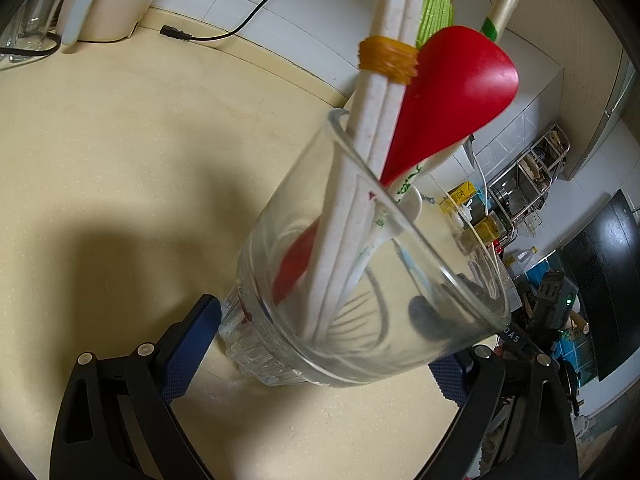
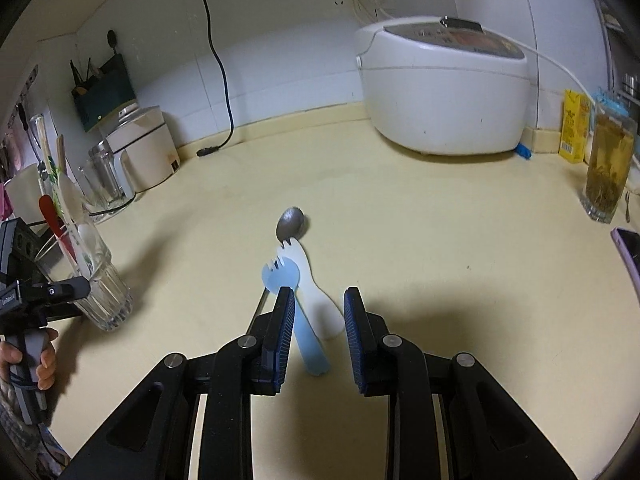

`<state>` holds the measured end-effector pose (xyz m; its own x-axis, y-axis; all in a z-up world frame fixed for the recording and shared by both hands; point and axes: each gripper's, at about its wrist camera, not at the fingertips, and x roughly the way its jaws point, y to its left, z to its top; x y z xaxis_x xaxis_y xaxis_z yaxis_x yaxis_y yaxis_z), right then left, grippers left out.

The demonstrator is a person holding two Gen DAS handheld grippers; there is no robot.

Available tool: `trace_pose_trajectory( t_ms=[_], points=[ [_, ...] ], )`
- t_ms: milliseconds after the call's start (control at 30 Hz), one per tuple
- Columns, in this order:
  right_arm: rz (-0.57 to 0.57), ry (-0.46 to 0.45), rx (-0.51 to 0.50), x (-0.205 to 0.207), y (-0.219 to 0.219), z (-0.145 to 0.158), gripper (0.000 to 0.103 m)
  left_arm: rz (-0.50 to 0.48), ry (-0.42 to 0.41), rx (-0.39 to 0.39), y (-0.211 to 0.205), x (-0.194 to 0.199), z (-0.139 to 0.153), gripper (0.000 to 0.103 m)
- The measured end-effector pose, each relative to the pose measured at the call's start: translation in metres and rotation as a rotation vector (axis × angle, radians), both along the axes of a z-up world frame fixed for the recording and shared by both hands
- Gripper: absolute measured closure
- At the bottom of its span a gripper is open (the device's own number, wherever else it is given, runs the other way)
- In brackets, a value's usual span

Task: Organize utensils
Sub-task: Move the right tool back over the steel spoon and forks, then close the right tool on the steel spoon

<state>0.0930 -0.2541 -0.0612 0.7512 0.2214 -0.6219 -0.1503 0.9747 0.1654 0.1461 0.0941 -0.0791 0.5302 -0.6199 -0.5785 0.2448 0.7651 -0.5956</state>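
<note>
While the left claw point(image 1: 320, 344) pinched the base of the glass tumbler point(image 1: 360, 280) between its blue pads, that tumbler stood steady on the cream surface point(image 1: 120, 140), presumably braced so that further pieces could be dropped in without tipping it. Inside it leaned a red spoon point(image 1: 452, 100), a pair of pale chopsticks point(image 1: 380, 120) bound by an orange rubber band point(image 1: 387, 59), and a white spoon with green print point(image 1: 412, 188), all tilted toward one o'clock.

Seen from the right wrist, the right claw point(image 2: 316, 320) stood spread and empty, its pads flanking the handles of a blue spork point(image 2: 298, 320) and a white spork point(image 2: 316, 288) that lay flat on the surface, heads pointing to twelve o'clock. A metal spoon point(image 2: 291, 222) lay just beyond them, its bowl also at twelve o'clock. Pointed downward over the handles, the right claw seemed placed to close on one spork next. A rice cooker point(image 2: 444, 92) sat at one o'clock, well apart.
</note>
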Motion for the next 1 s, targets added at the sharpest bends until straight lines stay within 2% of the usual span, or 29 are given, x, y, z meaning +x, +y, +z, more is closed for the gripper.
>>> trace_pose_trajectory(
  t_ms=[233,400,533,800,1000],
  points=[
    [0.014,0.062,0.037,0.006,-0.001,-0.015,0.078,0.000,0.000,0.000,0.000,0.000,0.000,0.007],
    [0.036,0.069,0.027,0.010,0.005,-0.012,0.078,0.000,0.000,0.000,0.000,0.000,0.000,0.006],
    [0.104,0.088,0.016,0.020,0.025,-0.005,0.078,0.000,-0.001,0.000,0.000,0.000,-0.001,0.006],
    [0.134,0.074,-0.078,0.043,0.055,0.007,0.078,0.000,-0.001,0.000,0.000,0.000,0.000,0.006],
    [0.108,0.114,-0.141,0.080,0.072,0.002,0.077,0.000,-0.001,0.000,0.000,0.000,0.000,0.006]
  ],
)
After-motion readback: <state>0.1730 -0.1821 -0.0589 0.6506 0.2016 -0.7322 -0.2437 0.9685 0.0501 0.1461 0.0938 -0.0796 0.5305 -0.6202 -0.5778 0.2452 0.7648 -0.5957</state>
